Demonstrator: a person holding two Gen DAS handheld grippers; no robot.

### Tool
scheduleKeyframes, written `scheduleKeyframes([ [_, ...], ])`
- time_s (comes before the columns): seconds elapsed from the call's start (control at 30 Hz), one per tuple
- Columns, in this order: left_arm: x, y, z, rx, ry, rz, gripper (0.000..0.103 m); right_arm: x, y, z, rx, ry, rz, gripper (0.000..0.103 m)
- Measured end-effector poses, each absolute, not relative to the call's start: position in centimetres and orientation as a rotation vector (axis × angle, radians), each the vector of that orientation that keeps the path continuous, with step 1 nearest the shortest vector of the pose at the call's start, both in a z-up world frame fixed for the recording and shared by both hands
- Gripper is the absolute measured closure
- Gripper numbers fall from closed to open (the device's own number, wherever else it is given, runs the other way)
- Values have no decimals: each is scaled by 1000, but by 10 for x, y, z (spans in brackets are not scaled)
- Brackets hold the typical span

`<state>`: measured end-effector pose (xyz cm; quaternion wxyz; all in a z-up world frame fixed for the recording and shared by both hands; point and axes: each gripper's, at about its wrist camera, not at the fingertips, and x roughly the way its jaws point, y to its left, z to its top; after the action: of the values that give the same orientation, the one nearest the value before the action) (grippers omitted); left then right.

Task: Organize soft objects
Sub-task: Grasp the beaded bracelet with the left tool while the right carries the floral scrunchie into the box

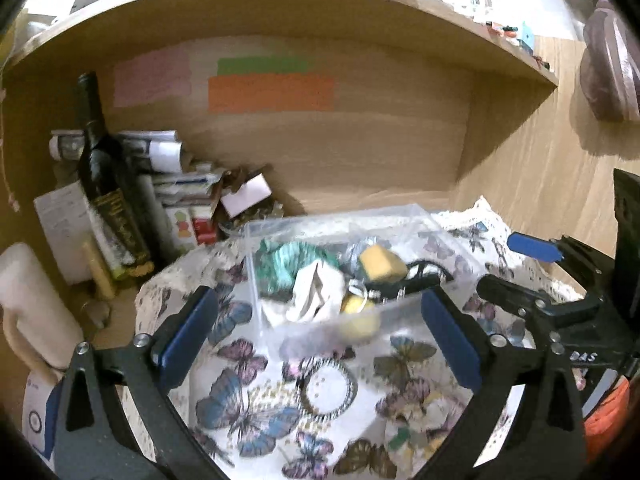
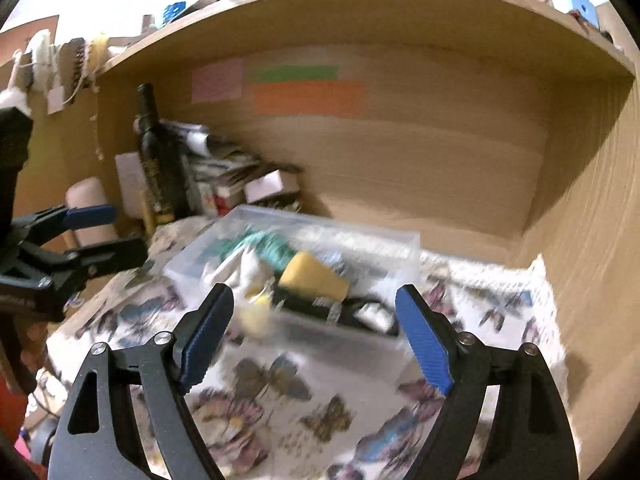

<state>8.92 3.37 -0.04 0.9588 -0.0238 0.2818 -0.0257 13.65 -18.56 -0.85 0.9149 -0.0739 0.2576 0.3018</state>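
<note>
Covering the desk, butterfly cloth (image 1: 256, 412) — wooden alcove (image 1: 360, 152), wine bottle (image 1: 106, 184) behind

Motion blur is smearing the clear bin (image 2: 296, 248) and contents inside it; black item (image 2: 320, 308) under the yellow sponge (image 2: 314, 280) is staying unidentifiable. Frame edge is cutting off the white jug (image 1: 28, 304) left of the bin.

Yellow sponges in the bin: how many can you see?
2. One yellow sponge block lies on top of the pile, right of the teal cloth; a second yellow sponge sits against the clear bin front wall. Others may be buried.
</note>
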Motion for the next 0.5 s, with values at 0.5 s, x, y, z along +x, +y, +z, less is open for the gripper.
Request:
scheduleKeyframes([
  [0.5, 92, 59, -99, -106, 877, -26, 41, 101, -168, -87, -145, 783, 723, 24],
])
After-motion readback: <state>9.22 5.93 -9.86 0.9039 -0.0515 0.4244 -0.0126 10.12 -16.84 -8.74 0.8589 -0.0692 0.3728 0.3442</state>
